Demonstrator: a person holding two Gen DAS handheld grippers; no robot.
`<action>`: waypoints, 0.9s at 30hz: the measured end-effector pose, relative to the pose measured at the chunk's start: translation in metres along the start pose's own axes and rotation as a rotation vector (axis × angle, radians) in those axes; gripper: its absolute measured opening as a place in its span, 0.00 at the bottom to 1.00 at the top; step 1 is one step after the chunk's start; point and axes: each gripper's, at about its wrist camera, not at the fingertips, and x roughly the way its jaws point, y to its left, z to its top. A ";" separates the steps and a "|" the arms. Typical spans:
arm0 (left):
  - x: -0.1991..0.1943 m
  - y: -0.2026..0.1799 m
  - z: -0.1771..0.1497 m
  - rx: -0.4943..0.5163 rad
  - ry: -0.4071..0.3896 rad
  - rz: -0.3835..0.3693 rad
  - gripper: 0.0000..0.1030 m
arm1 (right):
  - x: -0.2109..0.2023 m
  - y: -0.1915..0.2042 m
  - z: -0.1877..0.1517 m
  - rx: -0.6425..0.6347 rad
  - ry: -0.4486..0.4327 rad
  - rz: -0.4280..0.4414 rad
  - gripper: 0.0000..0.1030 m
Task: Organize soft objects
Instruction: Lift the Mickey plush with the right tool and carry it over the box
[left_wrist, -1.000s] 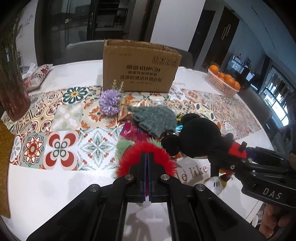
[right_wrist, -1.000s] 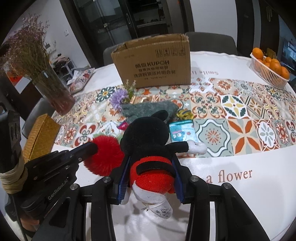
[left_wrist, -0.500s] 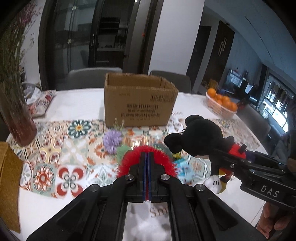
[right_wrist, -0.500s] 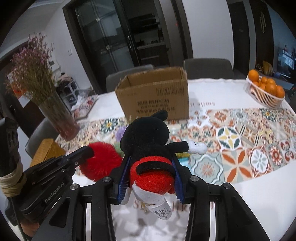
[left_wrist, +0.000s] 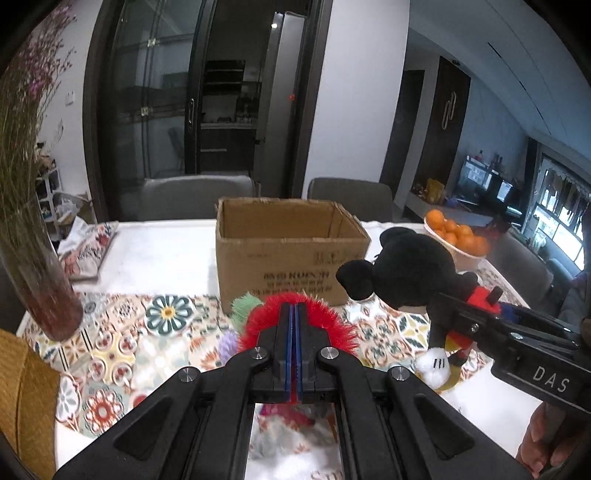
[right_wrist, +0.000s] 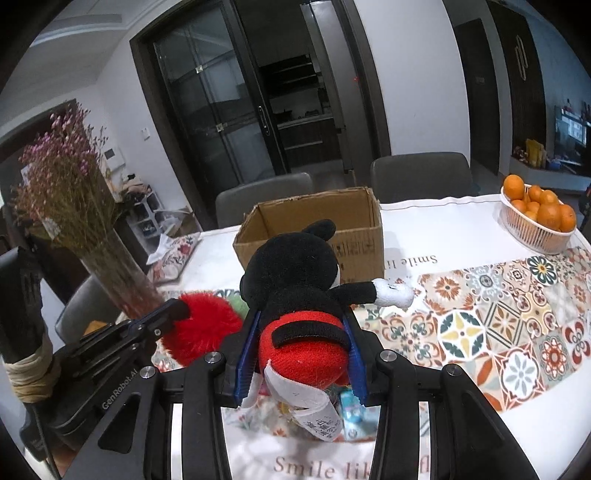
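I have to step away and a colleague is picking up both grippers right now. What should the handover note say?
Left gripper: shut on the red fluffy ball, held up off the table.
Right gripper: shut on the black mouse doll, clamped around its red shorts, also in the air.
Cardboard box: open, upright on the table just ahead of both toys; what can be seen of its inside is bare.
Done: both toys picked up.
Left: probably drop both into the box, then fetch the small purple pompom on the patterned runner.
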 end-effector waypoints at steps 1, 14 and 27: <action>0.001 0.000 0.004 0.002 -0.008 0.006 0.03 | 0.003 -0.001 0.005 0.003 0.001 0.004 0.42; 0.017 0.006 0.059 0.020 -0.098 0.022 0.03 | 0.033 -0.009 0.057 0.024 0.002 0.024 0.42; 0.053 0.016 0.113 0.043 -0.136 0.034 0.03 | 0.078 -0.018 0.123 0.011 0.045 0.063 0.42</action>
